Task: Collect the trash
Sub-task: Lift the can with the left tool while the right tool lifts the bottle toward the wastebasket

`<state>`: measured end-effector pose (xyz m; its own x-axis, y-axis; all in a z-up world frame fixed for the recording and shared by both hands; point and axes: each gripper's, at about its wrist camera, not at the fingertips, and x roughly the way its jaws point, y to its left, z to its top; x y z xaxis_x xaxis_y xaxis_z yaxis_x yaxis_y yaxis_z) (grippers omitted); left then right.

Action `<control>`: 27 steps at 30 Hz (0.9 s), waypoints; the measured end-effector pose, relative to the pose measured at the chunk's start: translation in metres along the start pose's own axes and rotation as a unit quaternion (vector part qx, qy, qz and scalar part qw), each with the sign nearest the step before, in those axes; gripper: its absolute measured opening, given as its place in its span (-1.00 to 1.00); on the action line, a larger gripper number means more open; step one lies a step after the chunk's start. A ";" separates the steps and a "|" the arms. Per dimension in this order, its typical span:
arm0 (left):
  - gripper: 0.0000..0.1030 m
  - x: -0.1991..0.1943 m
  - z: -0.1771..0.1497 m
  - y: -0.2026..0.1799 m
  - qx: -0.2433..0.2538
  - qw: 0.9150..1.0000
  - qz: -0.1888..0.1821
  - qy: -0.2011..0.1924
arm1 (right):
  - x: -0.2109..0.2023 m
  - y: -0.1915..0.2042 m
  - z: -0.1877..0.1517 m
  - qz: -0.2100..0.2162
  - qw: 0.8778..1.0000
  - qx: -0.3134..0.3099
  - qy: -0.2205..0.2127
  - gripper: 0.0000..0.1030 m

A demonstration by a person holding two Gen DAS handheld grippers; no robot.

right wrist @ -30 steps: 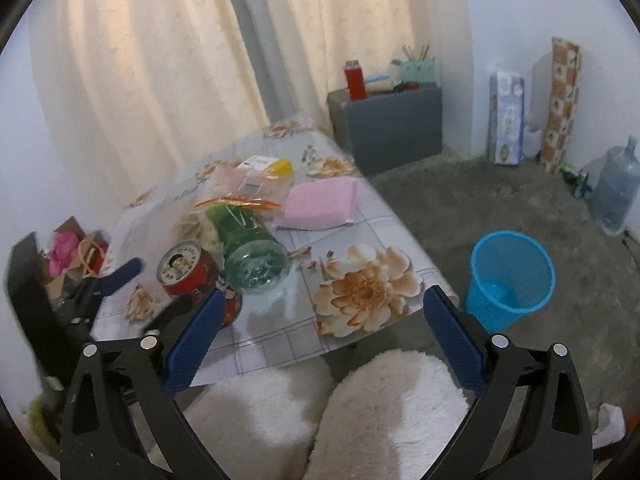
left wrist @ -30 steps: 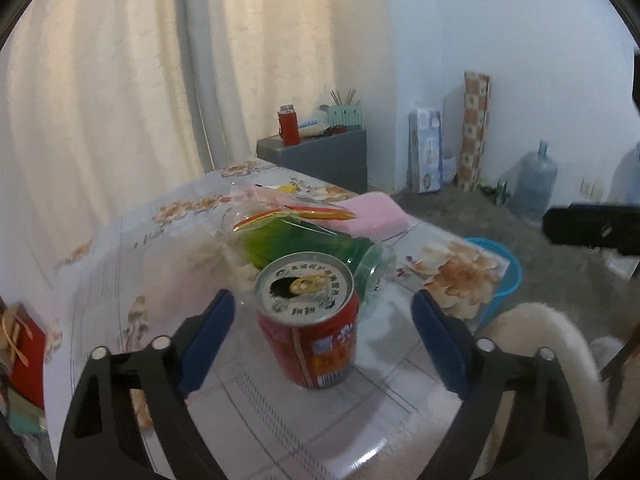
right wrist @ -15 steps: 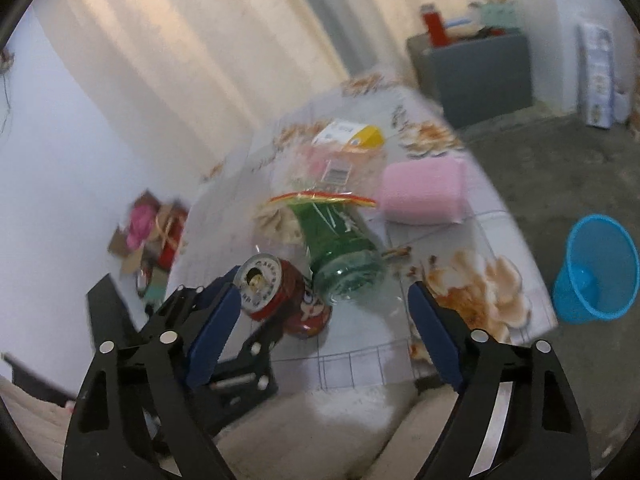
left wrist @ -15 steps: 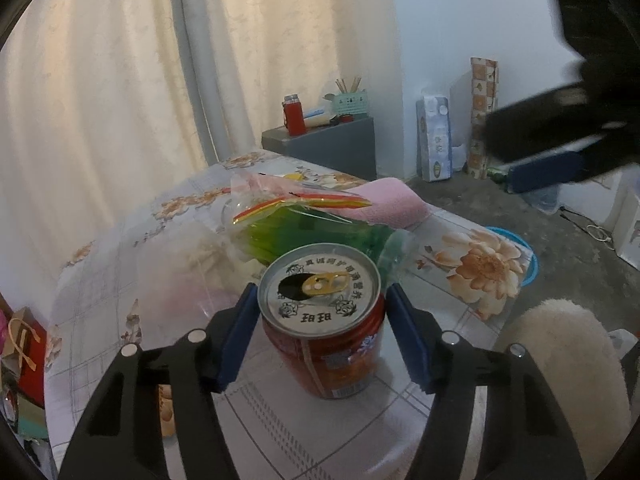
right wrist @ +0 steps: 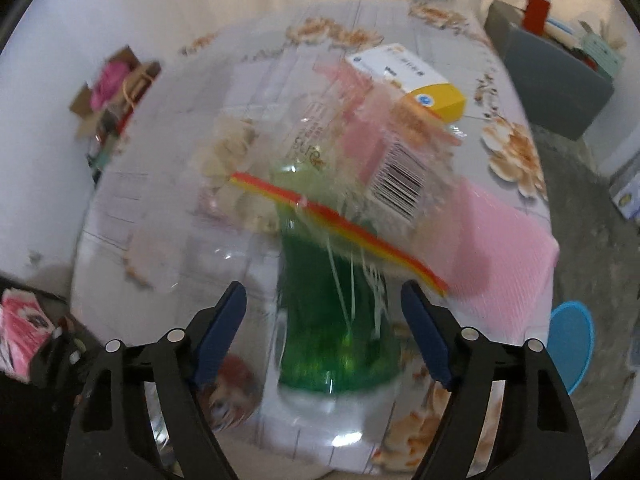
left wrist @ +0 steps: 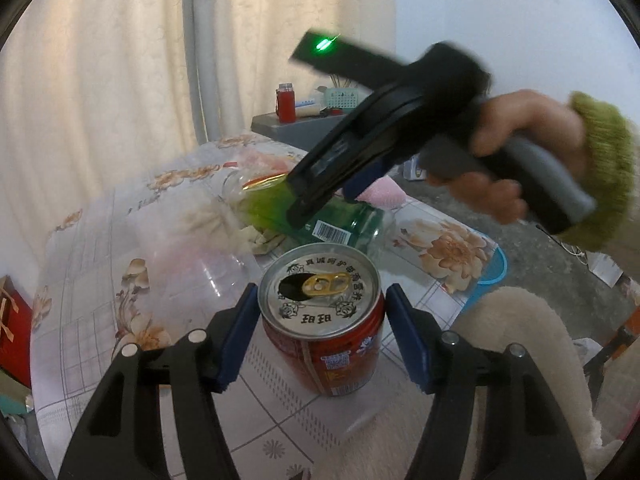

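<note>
The left tool [left wrist: 320,332] has its two blue pads pressed on the sides of a red can [left wrist: 322,320]. The can stands upright on the bench [left wrist: 80,320] with its top already opened. From here I cannot tell if the can is lifted off the bench or not.

The right tool [right wrist: 324,320] is wide open and holds nothing. A green bottle [right wrist: 340,320] lies on its side on the bench, and the open pads sit on either side of it, not touching it. This view is blurry. In the left view, the right tool [left wrist: 320,204] reaches down over the green bottle [left wrist: 344,220], with a hand [left wrist: 520,152] on its handle.

There is more trash on the bench. A clear bag with a red and yellow strip [right wrist: 340,220] lies over the neck end of the bottle. A white and yellow box [right wrist: 408,76] sits farther back. A pink pack [right wrist: 500,240] lies just beside the bottle.

A blue bin [right wrist: 570,344] stands on the floor past the bench edge. I cannot see inside it.

So the job looks like it is only starting. One can is gripped. The bottle is about to be gripped, I think. Nothing seen here has gone into the bin yet, and the bag, box and pack are left.
</note>
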<state>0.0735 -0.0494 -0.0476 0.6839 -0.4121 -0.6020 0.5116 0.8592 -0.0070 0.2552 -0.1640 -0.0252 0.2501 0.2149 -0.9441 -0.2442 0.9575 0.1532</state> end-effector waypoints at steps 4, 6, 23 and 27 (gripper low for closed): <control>0.22 -0.001 0.000 0.000 -0.001 1.000 -0.001 0.000 | 0.016 0.010 0.009 -0.014 0.999 -0.035 0.008 0.22; 0.22 -0.001 -0.001 0.000 -0.002 1.000 -0.001 -0.001 | 0.024 0.013 0.010 -0.026 0.999 -0.045 0.015 0.13; 0.22 0.001 -0.002 0.000 -0.008 1.000 -0.008 -0.003 | -0.047 -0.033 -0.028 0.257 0.961 0.094 -0.041 0.06; 0.22 0.003 -0.001 0.004 -0.017 1.000 -0.009 -0.003 | -0.056 -0.032 -0.031 0.325 0.935 0.131 -0.060 0.06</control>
<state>0.0773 -0.0467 -0.0503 0.6780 -0.4302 -0.5960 0.5068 0.8609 -0.0449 0.2201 -0.2130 0.0134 0.2366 0.7722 -0.5896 -0.1465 0.6283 0.7641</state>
